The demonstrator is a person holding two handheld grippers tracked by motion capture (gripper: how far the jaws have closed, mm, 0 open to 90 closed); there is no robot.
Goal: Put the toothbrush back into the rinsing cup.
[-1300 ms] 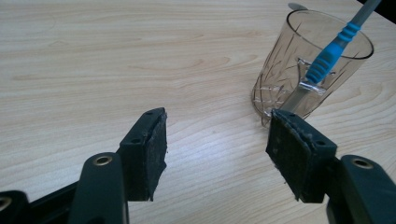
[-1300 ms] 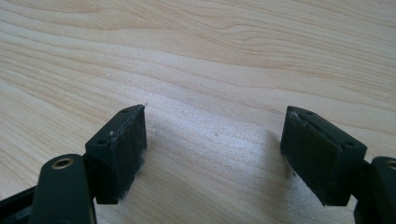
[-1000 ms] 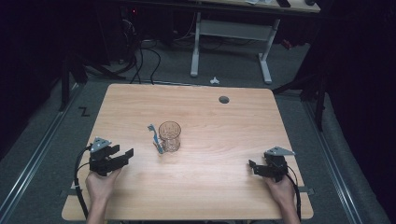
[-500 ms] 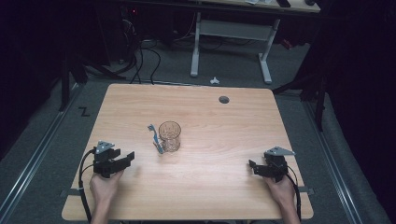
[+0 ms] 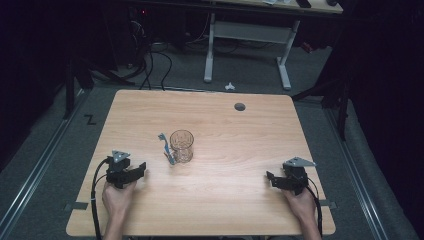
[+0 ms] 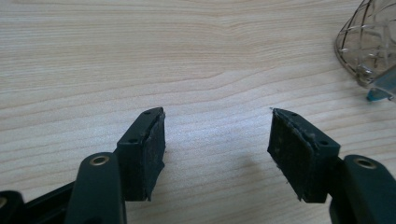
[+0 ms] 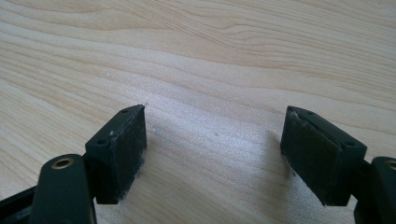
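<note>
The person is sitting at the wooden table [image 5: 225, 200] with a gripper in each hand, and nothing is being handled yet. The glass cup [image 5: 181, 145] is standing upright near the middle of the table, and a small blue-and-grey tool [image 5: 166, 148], too small to identify, is lying on the wood just beside it on its left, touching it or nearly so.

The left gripper [image 5: 142, 168] is resting low near the table's front left, pointing toward the cup but well apart from it. In the left gripper view its jaws are standing wide apart with bare wood between them, and the cup's [image 6: 370, 46] ribbed wall and a bit of the blue tool [image 6: 379, 94] are showing at the upper right. The right gripper [image 5: 270, 178] is sitting at the front right, also gaping, with plain tabletop between its pads [image 7: 122, 149].

To my eye the work is barely begun: the cup and the tool are lying untouched, and any reaching, gripping or moving is still ahead.
</note>
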